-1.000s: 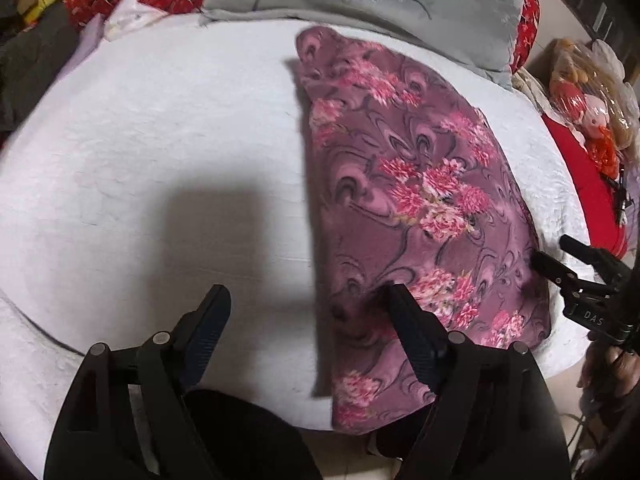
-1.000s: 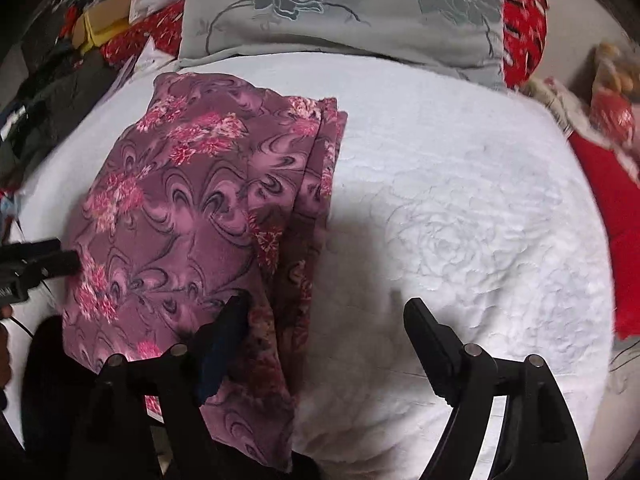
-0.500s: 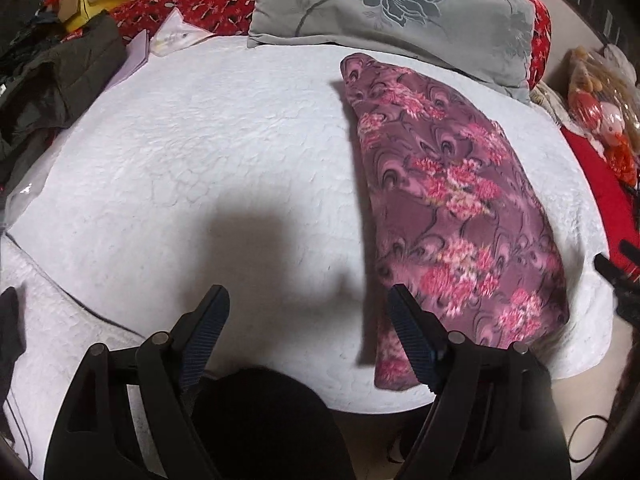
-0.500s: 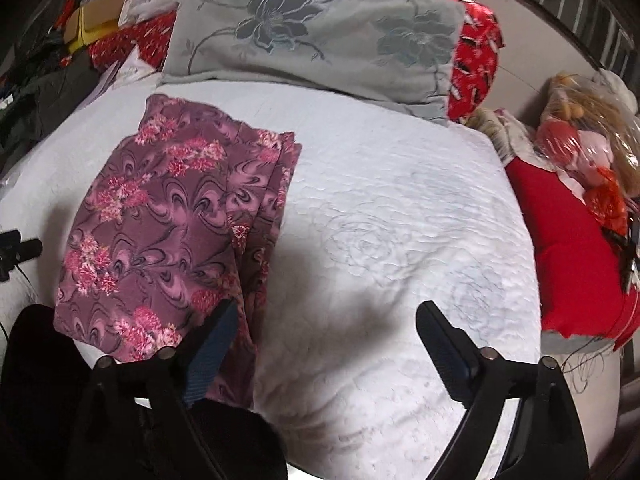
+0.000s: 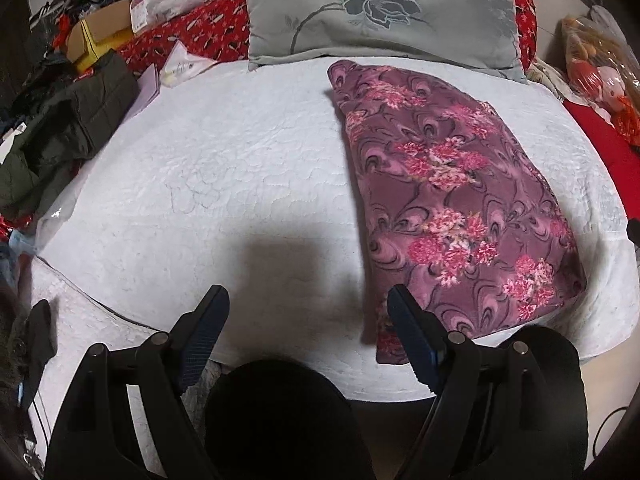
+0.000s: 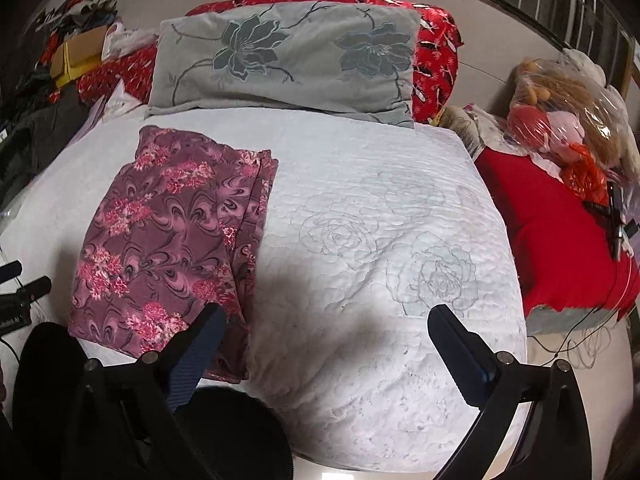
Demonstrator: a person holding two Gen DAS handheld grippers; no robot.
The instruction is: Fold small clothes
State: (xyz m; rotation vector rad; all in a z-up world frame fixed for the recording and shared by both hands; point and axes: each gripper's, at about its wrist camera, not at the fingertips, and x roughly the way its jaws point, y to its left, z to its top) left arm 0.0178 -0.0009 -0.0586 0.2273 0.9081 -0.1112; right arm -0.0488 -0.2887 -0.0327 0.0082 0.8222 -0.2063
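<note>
A purple garment with pink flowers (image 5: 452, 200) lies folded into a long rectangle on the white quilted bed (image 5: 224, 184). In the right wrist view the same folded garment (image 6: 172, 240) sits at the left of the bed (image 6: 380, 240), its layered edge facing right. My left gripper (image 5: 306, 300) is open above the bed's near edge, its right finger just over the garment's near corner, holding nothing. My right gripper (image 6: 326, 316) hovers over bare quilt right of the garment; its jaws are opening wider with nothing between them.
A grey flowered pillow (image 5: 380, 12) lies at the head of the bed against red bedding (image 6: 436, 56). Dark clothes and boxes (image 5: 68, 120) pile up at the left. A red cushion (image 6: 560, 240) and bagged plush toys (image 6: 560, 120) sit at the right.
Both grippers have pulled back and up from the garment, so more of the bed shows. The right gripper's fingers have spread wider. The garment stays flat where it lay.
</note>
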